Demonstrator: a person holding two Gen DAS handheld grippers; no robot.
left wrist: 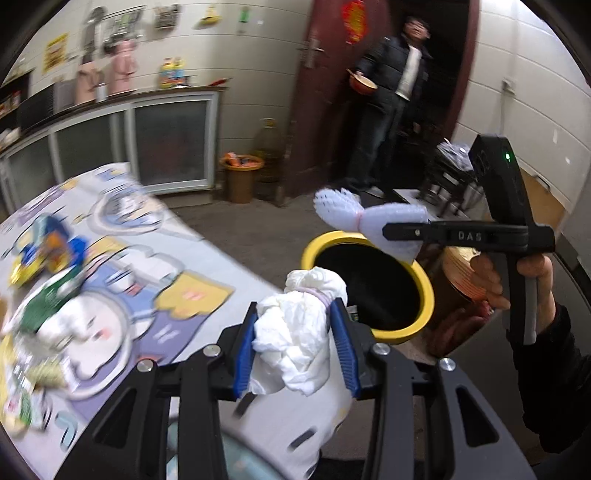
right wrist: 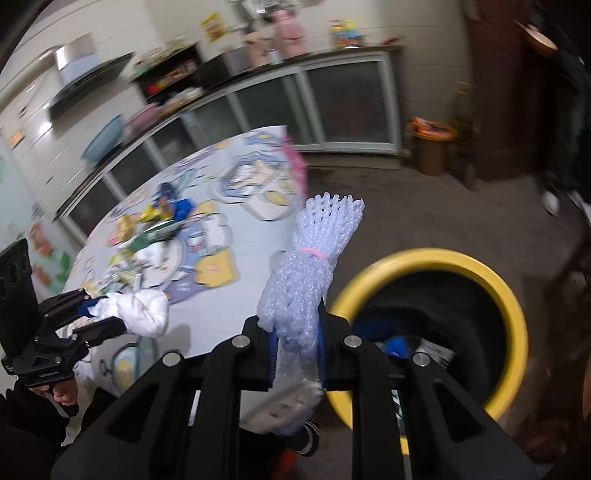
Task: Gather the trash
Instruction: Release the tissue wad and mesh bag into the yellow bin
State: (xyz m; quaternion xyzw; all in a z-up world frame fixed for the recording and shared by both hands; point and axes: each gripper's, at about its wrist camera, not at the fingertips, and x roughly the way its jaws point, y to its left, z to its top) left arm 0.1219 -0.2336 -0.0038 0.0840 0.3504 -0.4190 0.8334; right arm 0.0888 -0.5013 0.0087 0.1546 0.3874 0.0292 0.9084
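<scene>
A: Why are both loads beside the yellow-rimmed bin?

B: Probably for dropping. The left hand-held gripper clamps one white paper wad just short of the bin's rim; the right hand-held gripper pinches one foam net bundle at the rim. More wrappers lie on the tabletop, away from the bin; blur prevents counting.

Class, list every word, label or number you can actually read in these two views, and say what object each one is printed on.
"DAS": white letters on the black bar of the right gripper, seen from the left wrist view.
Yellow poster on the wall: print blurred, unreadable.
Red door decoration: blurred, unreadable.
Cartoon tablecloth: any lettering is too blurred to read.
Left gripper body: small label, too small to read.
</scene>
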